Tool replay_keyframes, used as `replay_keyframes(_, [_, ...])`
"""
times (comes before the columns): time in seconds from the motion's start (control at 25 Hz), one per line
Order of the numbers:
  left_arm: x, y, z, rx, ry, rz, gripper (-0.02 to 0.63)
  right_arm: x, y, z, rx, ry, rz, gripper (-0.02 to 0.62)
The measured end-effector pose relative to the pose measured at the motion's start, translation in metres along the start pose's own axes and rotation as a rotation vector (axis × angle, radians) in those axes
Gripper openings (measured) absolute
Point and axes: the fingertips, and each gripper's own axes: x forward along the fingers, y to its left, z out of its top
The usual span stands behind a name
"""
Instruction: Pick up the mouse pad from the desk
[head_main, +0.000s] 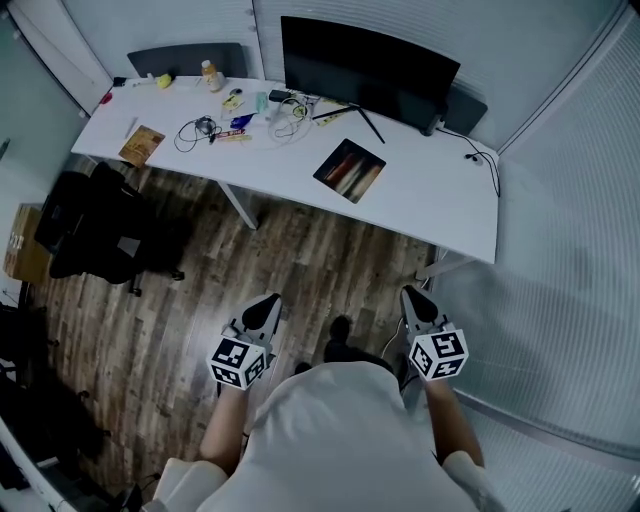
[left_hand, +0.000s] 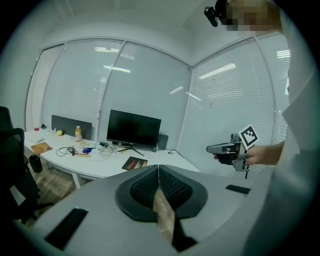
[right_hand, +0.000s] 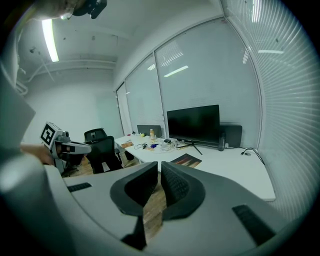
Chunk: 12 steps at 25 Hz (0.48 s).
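The mouse pad, a dark rectangle with orange streaks, lies flat on the white desk in front of the monitor; it also shows small in the left gripper view and the right gripper view. My left gripper and right gripper hover over the wooden floor, well short of the desk, both pointing toward it. Each has its jaws closed together with nothing between them. The left gripper and right gripper show tips touching.
A black monitor stands at the desk's back edge. Cables, a bottle, a notebook and small items clutter the desk's left half. A black office chair stands left of the desk. Blinds-covered glass walls close the right side.
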Motion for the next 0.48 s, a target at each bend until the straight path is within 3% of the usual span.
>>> replay_keyframes(0.48, [0.076,0.003,0.015,0.003,0.064,0.072,0.018,0.066,-0.071,0.013,0.022,0.032,0.088,0.040])
